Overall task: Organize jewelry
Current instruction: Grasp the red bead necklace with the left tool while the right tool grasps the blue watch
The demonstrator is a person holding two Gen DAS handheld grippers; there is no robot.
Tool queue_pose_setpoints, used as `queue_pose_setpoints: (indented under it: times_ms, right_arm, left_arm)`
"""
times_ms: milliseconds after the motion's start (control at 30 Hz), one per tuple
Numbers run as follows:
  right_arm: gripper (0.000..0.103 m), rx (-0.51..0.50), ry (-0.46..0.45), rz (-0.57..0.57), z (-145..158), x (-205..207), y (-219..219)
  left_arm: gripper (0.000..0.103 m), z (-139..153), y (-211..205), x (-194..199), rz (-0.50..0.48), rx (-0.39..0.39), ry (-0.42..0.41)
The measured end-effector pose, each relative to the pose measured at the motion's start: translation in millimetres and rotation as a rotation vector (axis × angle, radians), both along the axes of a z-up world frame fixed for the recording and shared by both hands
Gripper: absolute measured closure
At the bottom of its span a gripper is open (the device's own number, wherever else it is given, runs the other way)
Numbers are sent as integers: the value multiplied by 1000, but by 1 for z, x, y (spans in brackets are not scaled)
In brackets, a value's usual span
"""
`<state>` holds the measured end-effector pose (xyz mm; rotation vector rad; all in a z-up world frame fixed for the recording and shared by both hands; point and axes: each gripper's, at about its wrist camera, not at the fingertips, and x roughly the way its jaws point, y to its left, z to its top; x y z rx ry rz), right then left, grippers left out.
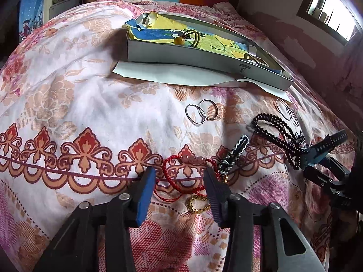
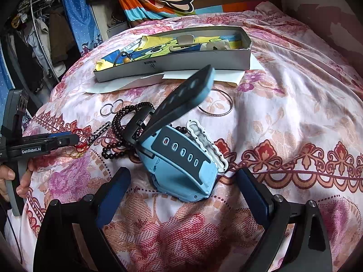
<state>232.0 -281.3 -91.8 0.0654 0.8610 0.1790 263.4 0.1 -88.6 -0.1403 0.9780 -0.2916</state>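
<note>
Left gripper [image 1: 180, 176] stood apart around the red bracelet [image 1: 181, 174] — right gripper [image 2: 183, 181] gaped wide around the blue watch [image 2: 179, 158].

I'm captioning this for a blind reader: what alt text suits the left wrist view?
The left hand-held gripper straddles a red cord bracelet on a floral bedspread, pads not yet touching. Beyond lie silver rings, black beads and a grey box.

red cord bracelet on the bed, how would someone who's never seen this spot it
Start at the long grey box on the floral bedspread and come toward the camera, past two linked silver rings. The red cord bracelet lies between the left gripper's fingers, the only red piece, beside a gold chain.
</note>
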Motion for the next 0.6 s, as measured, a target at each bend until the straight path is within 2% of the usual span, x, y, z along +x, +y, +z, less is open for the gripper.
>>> queue_pose_setpoints:
  times_ms: [133, 200, 400, 600]
  right_arm:
    - [14, 10, -5, -2, -1, 0, -1]
    - [16, 11, -5, 0, -1, 1, -1]
    - [20, 19, -12, 8, -1, -2, -1]
    - [21, 31, -16, 11, -1, -3, -1]
  left_arm:
    - [86, -1, 0, 0, -2, 5, 7]
    - [92, -2, 0, 0, -8, 4, 11]
    - [98, -4, -4, 0, -33, -22, 16]
    - [99, -2, -9, -4, -68, -41, 0]
